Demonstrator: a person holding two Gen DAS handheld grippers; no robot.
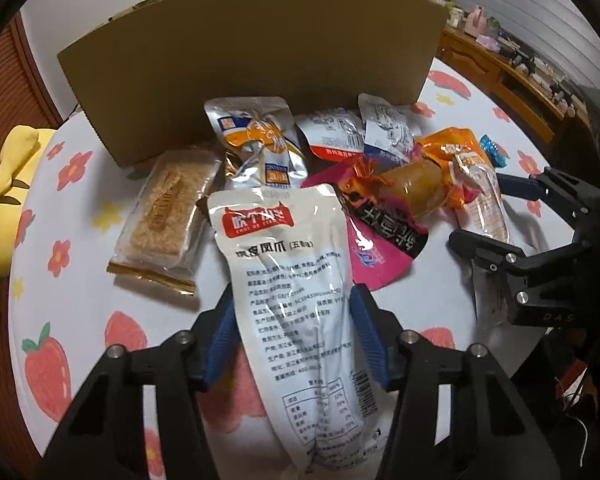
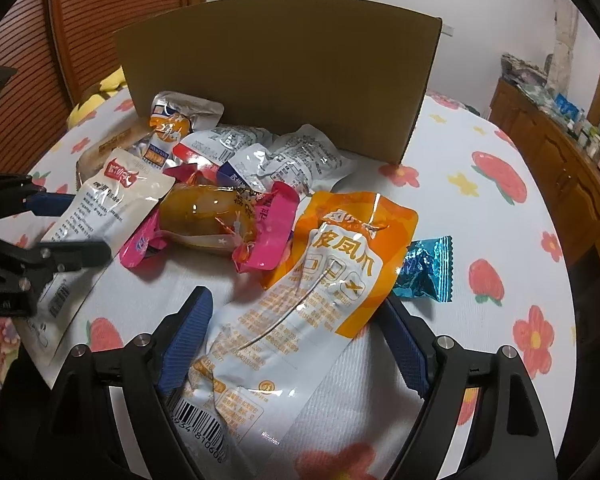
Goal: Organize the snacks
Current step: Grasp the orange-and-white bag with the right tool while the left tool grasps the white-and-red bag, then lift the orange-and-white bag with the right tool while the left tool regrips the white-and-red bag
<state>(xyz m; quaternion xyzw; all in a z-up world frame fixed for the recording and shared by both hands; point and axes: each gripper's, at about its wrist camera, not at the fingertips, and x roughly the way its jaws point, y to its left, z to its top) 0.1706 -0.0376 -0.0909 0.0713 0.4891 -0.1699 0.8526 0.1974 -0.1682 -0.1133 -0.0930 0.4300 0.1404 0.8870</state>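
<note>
The left gripper point(image 1: 292, 332) is straddling the white plastic pouch with a red label point(image 1: 288, 300); its blue jaws are sitting against the pouch's two sides, seemingly pinching it, and the pouch is lying in front of the tall brown cardboard box point(image 1: 256, 64). The right gripper point(image 2: 300, 340) is standing with jaws spread wide around the orange-and-white plastic pouch point(image 2: 320, 280), neither pad touching it, so it is holding nothing.

Everything is lying on the desk point(image 1: 80, 216), which is wearing a white cloth printed with strawberries and flowers. Judging by this, the sorting is barely under way: every snack in view is resting outside the box, heaped just in front of it, and whether anything is lying inside cannot be told.

Counting outward in front of the box: one white red-labelled pouch, one orange-and-white pouch, one amber vacuum-packed snack in an orange wrapper point(image 2: 204, 216), one pink foil packet point(image 2: 268, 236) under it, one small blue foil candy point(image 2: 424, 272) off to the right, one clear-wrapped crumbly cake bar point(image 1: 160, 216) at the left, one silver-and-orange pouch point(image 1: 256, 144) and three silvery white pouches point(image 2: 296, 156) nearest the box.
</note>
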